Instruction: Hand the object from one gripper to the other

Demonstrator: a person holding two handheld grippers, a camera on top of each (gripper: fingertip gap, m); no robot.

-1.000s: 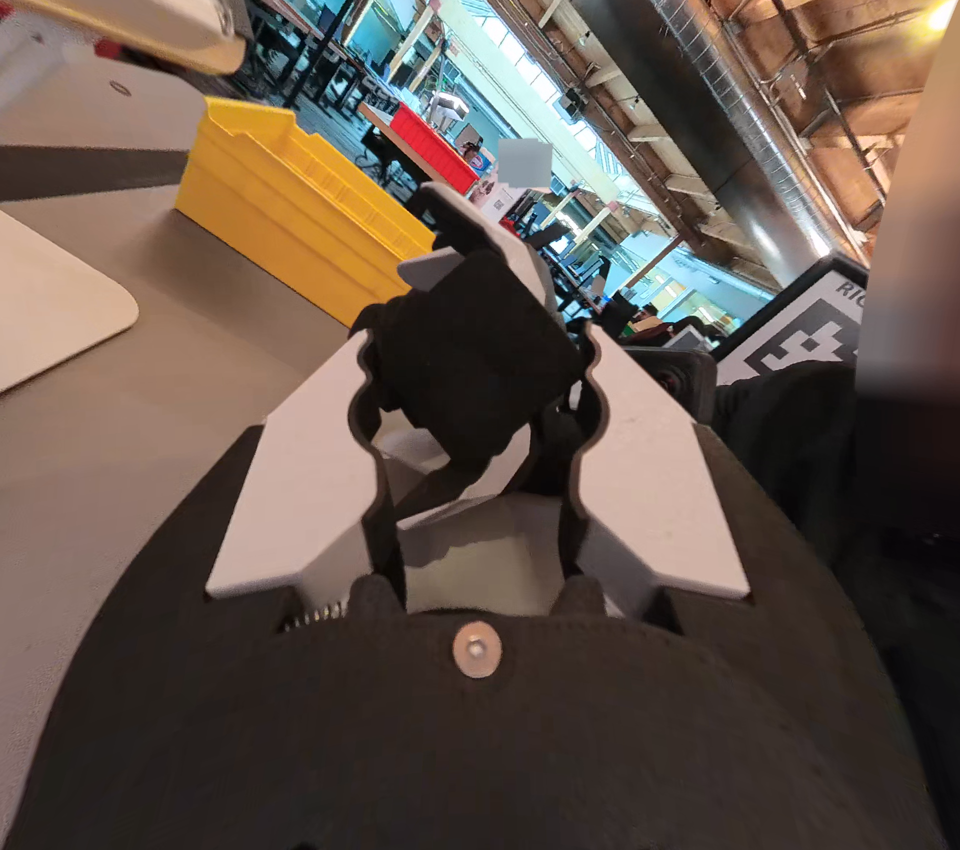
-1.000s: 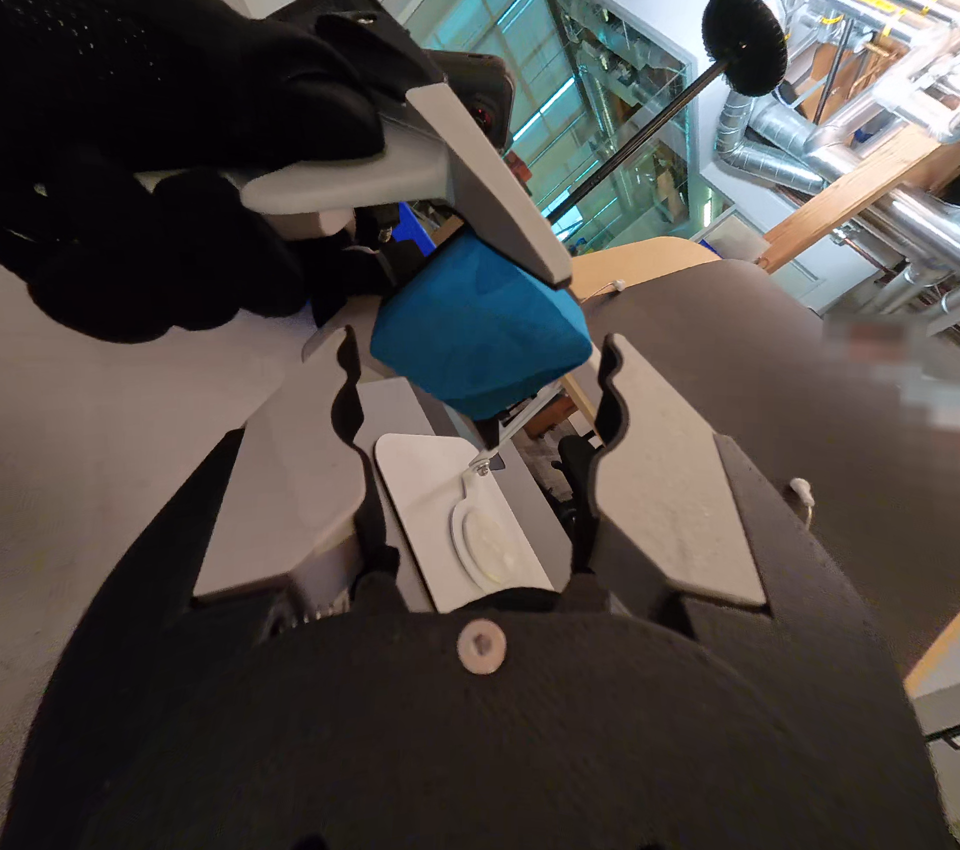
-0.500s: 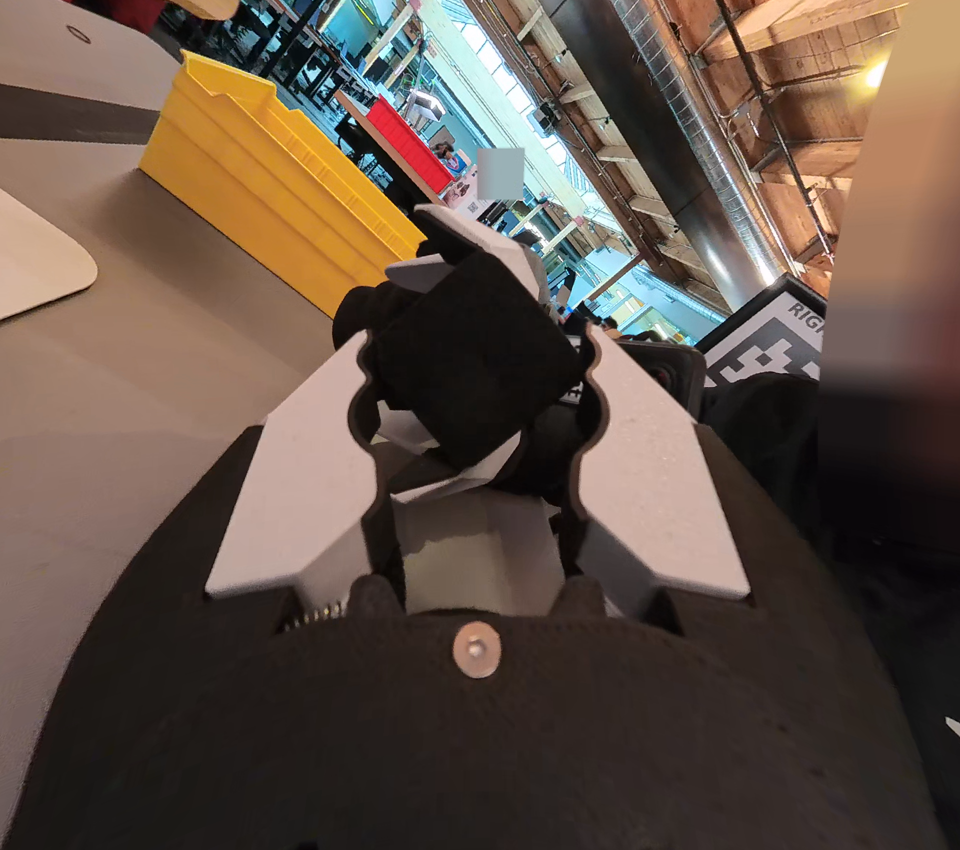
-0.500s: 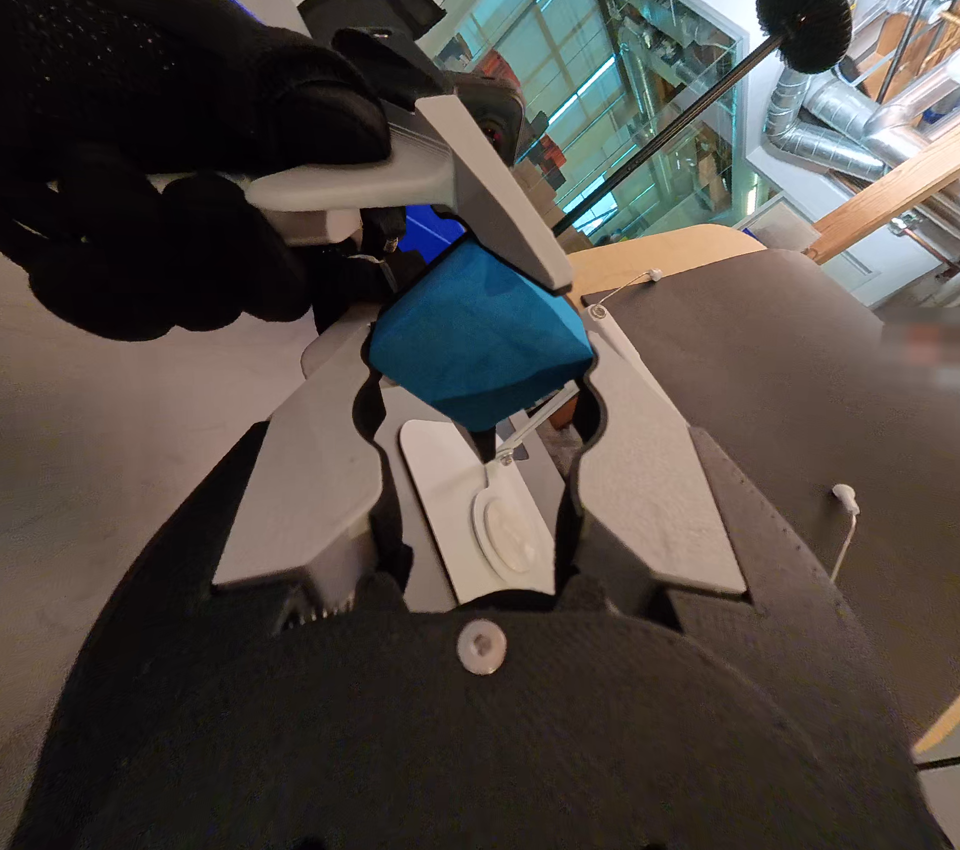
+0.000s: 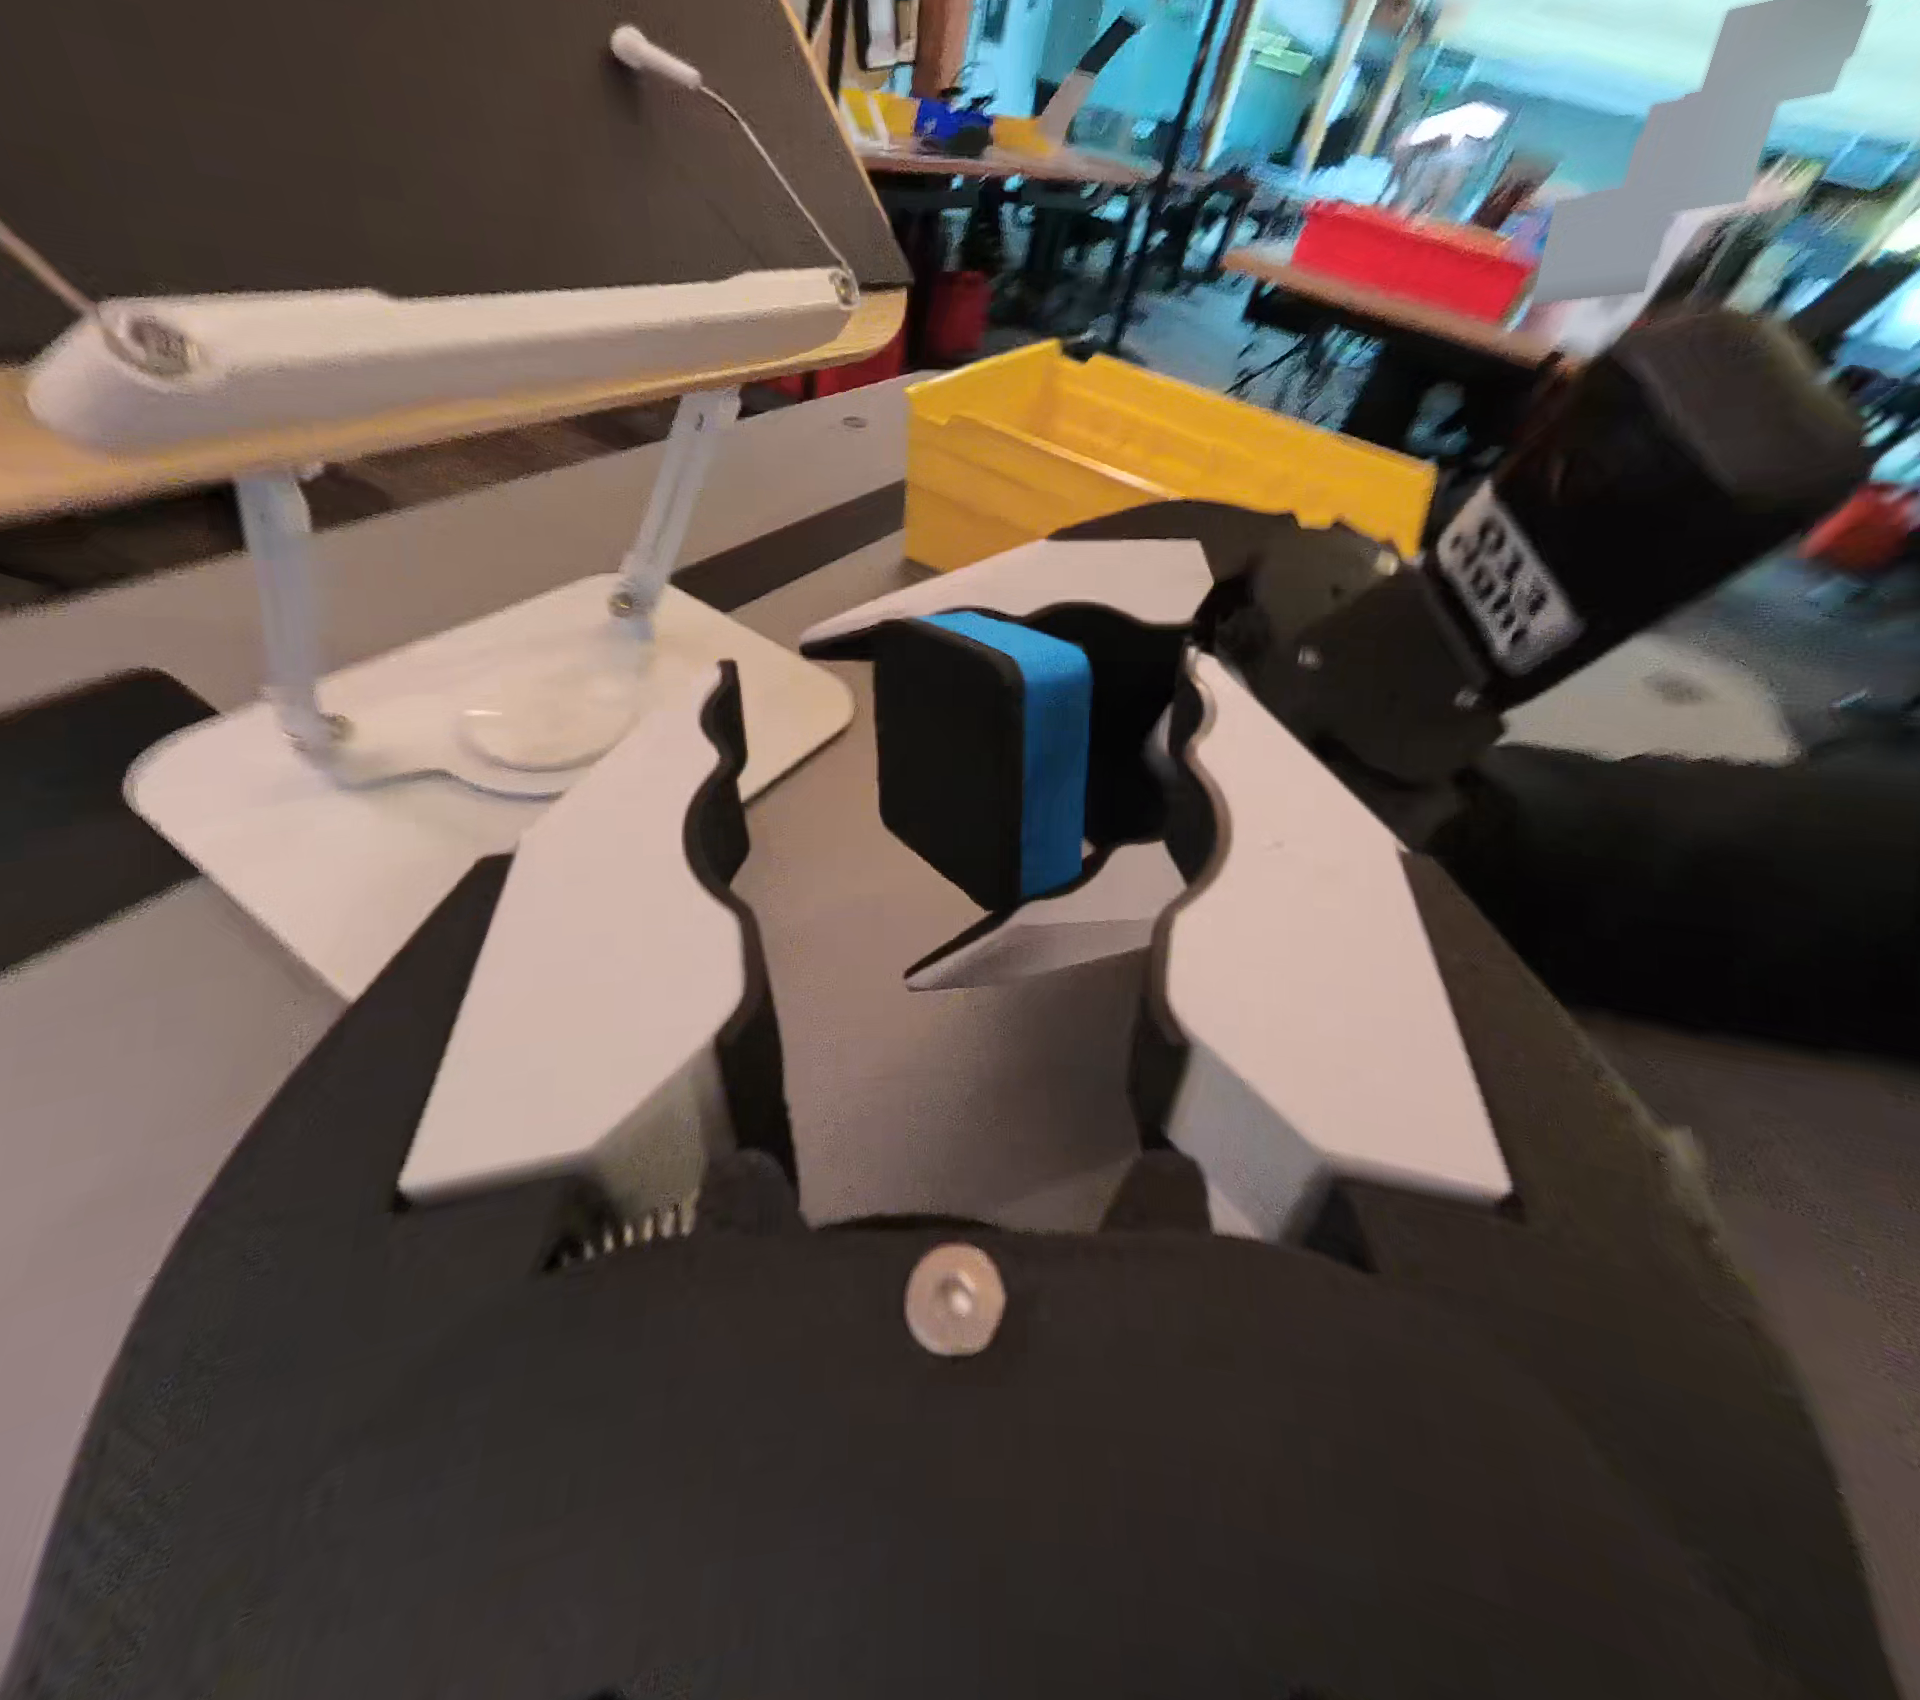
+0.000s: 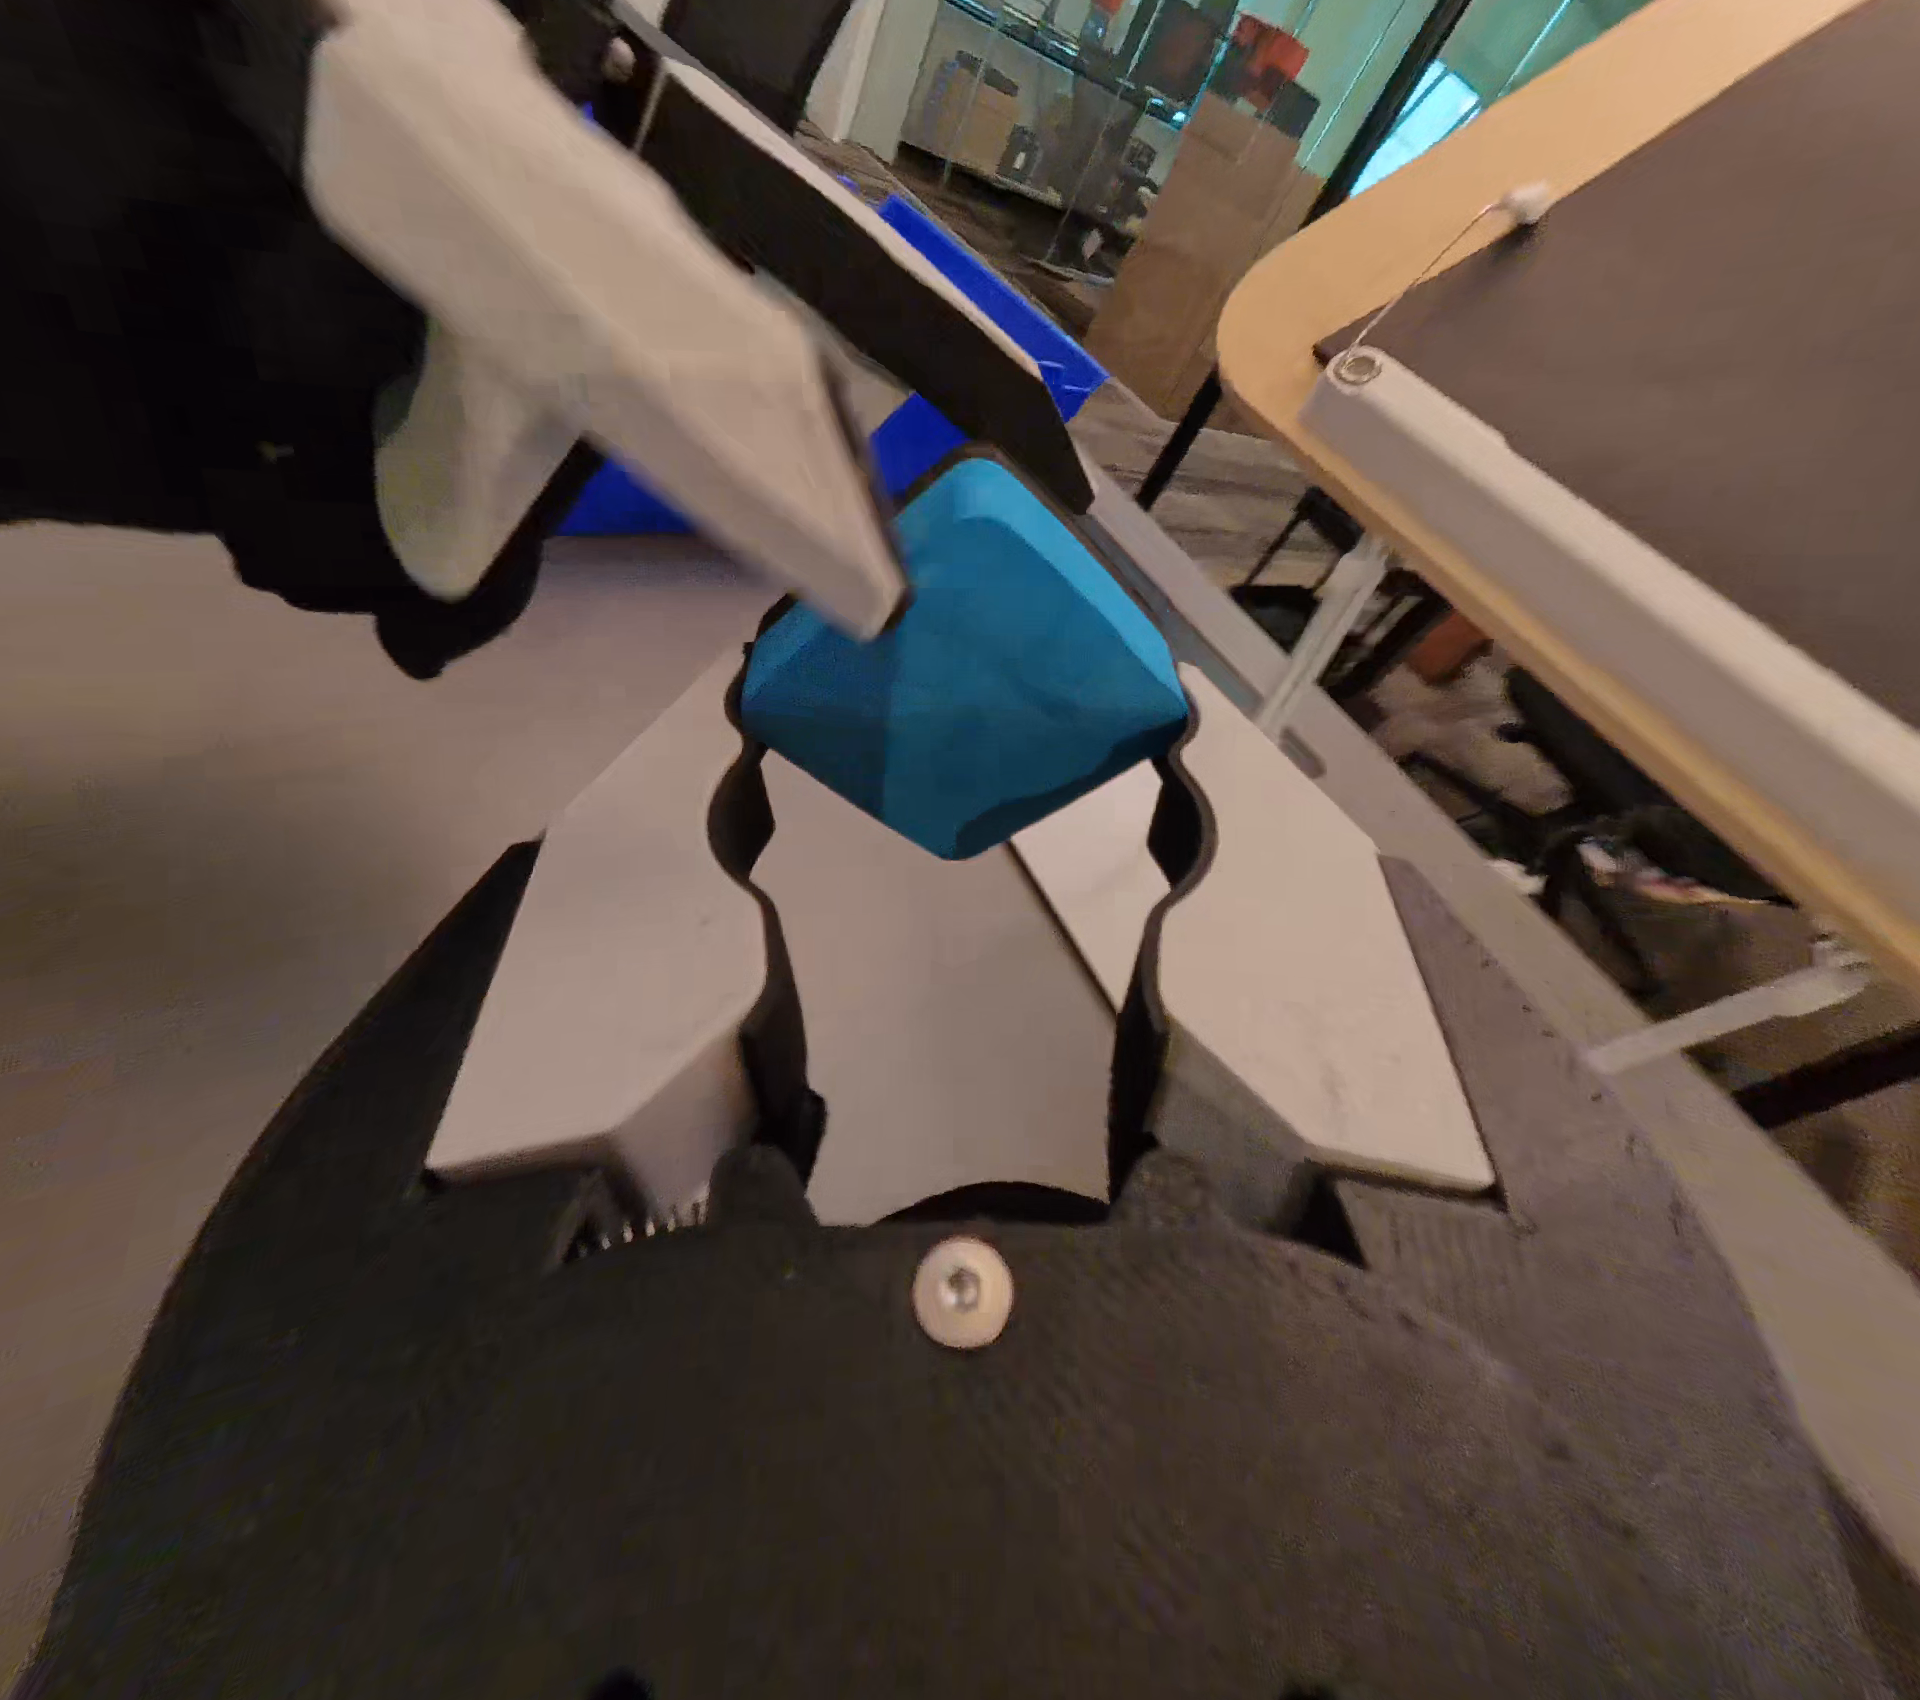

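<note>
Just changed: half a sec ago the L tongs (image 5: 956, 684) were pinching the block (image 5: 977, 757) and the R tongs (image 6: 961, 700) were closing in. Now it's swapped. L tongs are wide open w/ a clear gap on one side of the block, holding nothing. R tongs are squeezed onto the block at their tips, both sides touching. So I think the pass is nearly done; L only has to back away w/o bumping it.

The block is up in the air over the tabletop (image 5: 156, 1079), not resting on it, in between the open L fingers.

Which way it points: in the L view its flat black face turns toward the camera and a bit left, blue band next to it. Long side runs about up-down, tipped a little; thin way goes across the L gap. In the R view it looks like a diamond, one corner down.

Farther off: white stand base (image 5: 312, 819), then yellow bin (image 5: 1091, 455) near the tabletop's far edge.
</note>
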